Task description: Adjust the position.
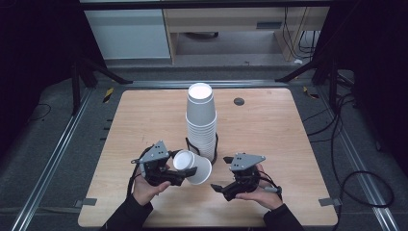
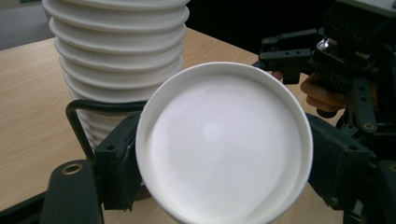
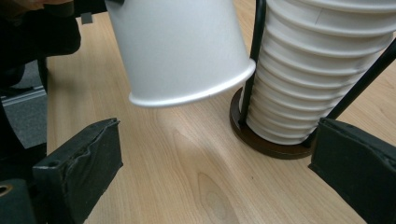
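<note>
While the left gripper (image 1: 185, 172) is clamped on a single paper cup (image 1: 192, 166), the cup is held tilted above the table (image 1: 269, 120), just beside the foot of the cup stack (image 1: 201, 124). That stack is seated in a black wire holder (image 3: 261, 135). Further right, the right gripper (image 1: 219, 188) is held with its jaws spread wide and empty, near the holder.

no words, labels, brand marks or numbers can be read anywhere. the paper cups (image 1: 201, 122) are plain white, the bench (image 1: 269, 134) is bare wood grain, and the black tongs carry no legible marking.
</note>
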